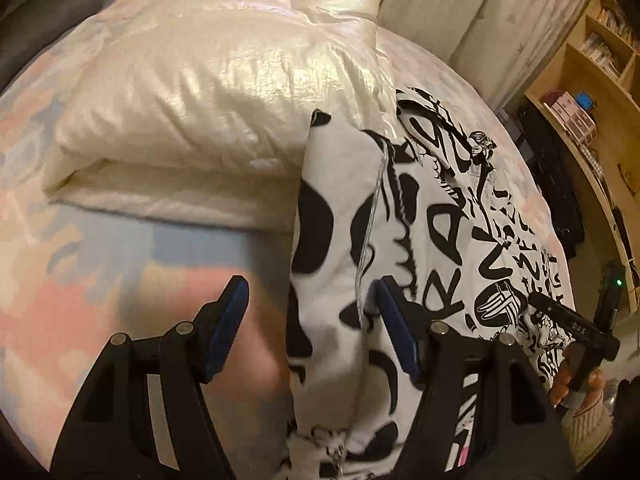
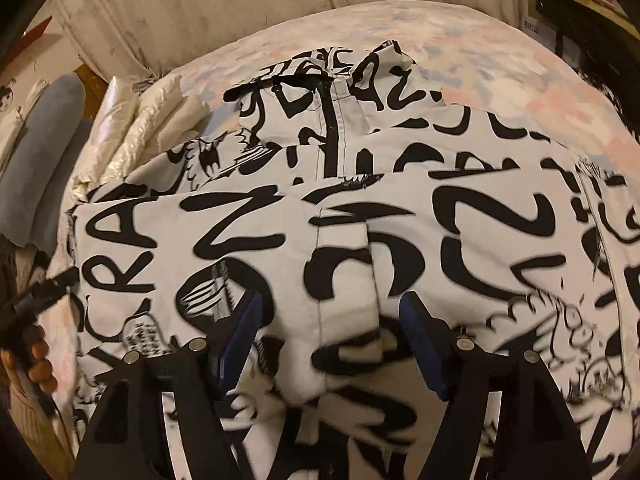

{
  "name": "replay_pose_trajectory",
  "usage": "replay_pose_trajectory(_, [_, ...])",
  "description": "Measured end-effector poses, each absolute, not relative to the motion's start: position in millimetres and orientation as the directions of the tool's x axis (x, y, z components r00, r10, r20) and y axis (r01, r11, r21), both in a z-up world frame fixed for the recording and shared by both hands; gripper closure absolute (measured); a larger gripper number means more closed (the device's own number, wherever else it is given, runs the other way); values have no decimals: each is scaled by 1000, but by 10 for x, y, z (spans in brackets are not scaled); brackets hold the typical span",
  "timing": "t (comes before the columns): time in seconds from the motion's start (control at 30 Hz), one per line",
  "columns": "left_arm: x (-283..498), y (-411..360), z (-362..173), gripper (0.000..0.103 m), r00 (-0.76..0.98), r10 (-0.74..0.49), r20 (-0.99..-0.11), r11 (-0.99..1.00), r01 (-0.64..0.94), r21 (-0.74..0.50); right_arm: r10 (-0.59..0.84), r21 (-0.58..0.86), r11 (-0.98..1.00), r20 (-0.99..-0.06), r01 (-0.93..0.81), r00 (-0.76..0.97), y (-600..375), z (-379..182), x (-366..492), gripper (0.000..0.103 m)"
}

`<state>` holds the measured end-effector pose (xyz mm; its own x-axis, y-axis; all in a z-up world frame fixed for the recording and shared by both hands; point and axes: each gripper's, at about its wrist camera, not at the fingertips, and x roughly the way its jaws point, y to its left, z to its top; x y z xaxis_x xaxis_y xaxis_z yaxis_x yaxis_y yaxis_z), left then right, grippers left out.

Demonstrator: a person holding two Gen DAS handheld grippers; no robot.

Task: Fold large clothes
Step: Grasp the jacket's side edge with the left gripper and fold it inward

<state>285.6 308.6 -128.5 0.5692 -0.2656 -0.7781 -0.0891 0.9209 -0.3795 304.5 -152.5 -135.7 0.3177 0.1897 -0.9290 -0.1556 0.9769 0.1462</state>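
Note:
A white jacket with black graffiti lettering lies spread on the bed, its zip and collar at the far side. My right gripper hovers low over it, open, with a raised fold of the jacket between the pads but not pinched. In the left wrist view the same jacket fills the right half. My left gripper is open above the jacket's folded left edge, with its right finger over the cloth and its left finger over bare bedspread.
A folded shiny cream puffer coat lies on the pastel bedspread just left of the jacket. Wooden shelves stand to the right of the bed, and a pale curtain hangs behind it. Grey cushions sit at the far left.

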Motion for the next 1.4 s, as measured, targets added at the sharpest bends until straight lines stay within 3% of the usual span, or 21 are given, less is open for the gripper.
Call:
replay_pose_trajectory(0.13, [3027,3016,-1356,39,552,-257,-793,930,-83,-359,181,128,975,-932,-180,314,-1492,-1483,3160,31])
replay_pose_trajectory(0.17, [3042,2975,-1356,44,553,-246,-796,935,-82,-346,181,124,974,-930,-189,320,-1476,-1503,3164,33])
replay_pose_trajectory(0.2, [3051,2927,-1324,68,566,-231,-791,942,-75,-328,178,116,973,-927,-199,331,-1448,-1520,3167,39])
replay_pose_trajectory(0.23, [3035,2866,-1287,79,575,-216,-789,949,-65,-307,169,96,971,-924,-220,343,-1407,-1522,3158,53])
replay_pose_trajectory(0.3, [3009,2732,-1159,96,600,-141,-787,971,-71,-228,126,33,969,-918,-244,376,-1311,-1528,3139,67])
replay_pose_trajectory(0.33, [2978,2671,-1077,96,623,-107,-775,979,-69,-191,109,-4,964,-907,-266,407,-1242,-1504,3109,73])
replay_pose_trajectory(0.5, [2807,2396,-683,97,750,88,-655,996,-79,45,129,-30,954,-856,-297,500,-975,-1366,3006,76])
replay_pose_trajectory(0.7, [2862,2311,-1020,96,724,215,-655,974,-105,203,33,-121,951,-875,-284,482,-777,-1708,3127,75])
replay_pose_trajectory(0.8, [2836,2303,-1122,96,723,224,-653,970,-102,220,20,-135,948,-880,-290,474,-778,-1772,3139,71])
replay_pose_trajectory(0.93, [2781,2314,-1045,92,701,183,-689,981,-80,179,2,-155,946,-875,-284,484,-827,-1583,3069,43])
replay_pose_trajectory(1.0, [2719,2300,-962,83,696,188,-693,979,-79,187,18,-152,947,-855,-284,518,-873,-1409,2967,39])
replay_pose_trajectory(1.03, [2656,2283,-895,81,702,212,-680,974,-95,206,24,-153,946,-846,-285,533,-871,-1328,2917,39])
replay_pose_trajectory(1.1, [2510,2225,-737,67,726,281,-627,956,-151,253,58,-131,946,-832,-296,552,-857,-1175,2816,39])
replay_pose_trajectory(1.2, [2321,2104,-527,65,771,252,-585,966,-170,193,119,-86,935,-837,-343,533,-730,-1054,2686,39])
replay_pose_trajectory(1.33, [2303,1806,-582,65,757,147,-636,989,-108,100,236,32,901,-873,-432,427,-441,-1128,2539,39])
replay_pose_trajectory(1.4, [2359,1594,-792,66,715,155,-681,988,-110,109,245,38,891,-879,-452,410,-297,-1204,2475,39])
